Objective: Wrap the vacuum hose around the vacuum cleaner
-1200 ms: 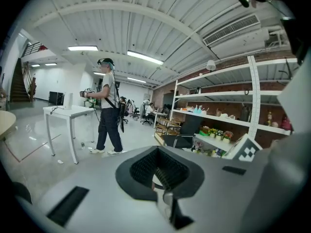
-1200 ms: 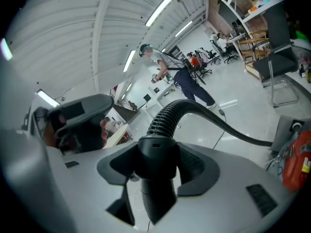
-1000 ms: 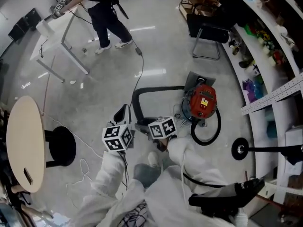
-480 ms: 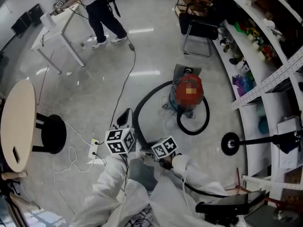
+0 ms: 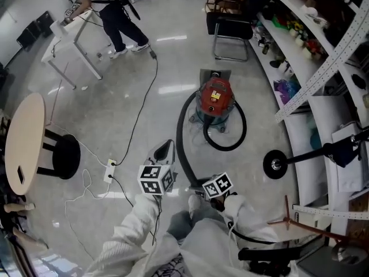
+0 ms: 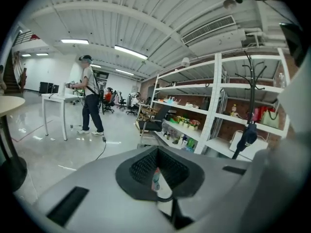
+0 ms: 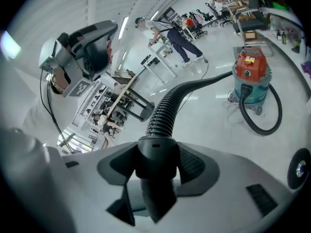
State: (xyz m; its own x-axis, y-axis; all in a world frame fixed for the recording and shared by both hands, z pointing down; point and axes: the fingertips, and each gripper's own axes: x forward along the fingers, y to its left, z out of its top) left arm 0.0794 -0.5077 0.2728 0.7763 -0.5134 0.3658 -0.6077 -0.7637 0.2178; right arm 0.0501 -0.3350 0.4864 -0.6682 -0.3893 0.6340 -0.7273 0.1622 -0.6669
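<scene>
From the head view, the red vacuum cleaner [image 5: 214, 96] stands upright on the shiny grey floor [image 5: 115, 108], in front of a dark chair [image 5: 229, 26] and to the left of the long shelves [image 5: 300, 45]. The black vacuum hose [image 5: 182, 146] leaves the cleaner's left side, arcs over and runs down the floor towards the person, where its end sits in the right gripper [image 5: 199, 184]. A separate black loop [image 5: 225, 149] lies on the floor against the cleaner's near right side. The left gripper [image 5: 163, 151] is held just left of the hose, apart from it, its jaws drawn close. A round pale table [image 5: 23, 143] and a black stool [image 5: 64, 157] stand well to the left, and another person [image 5: 112, 7] works at a white table [image 5: 72, 30] in the far corner. In the left gripper view, the jaws are nearly together, leaving only a thin slit with nothing between them, and they point across the room at the shelving. In the right gripper view, the jaws are clamped on the smooth cuff at the hose's end; the ribbed hose rises from them and curves away right to the cleaner, which stands well off with the loop beside it.
</scene>
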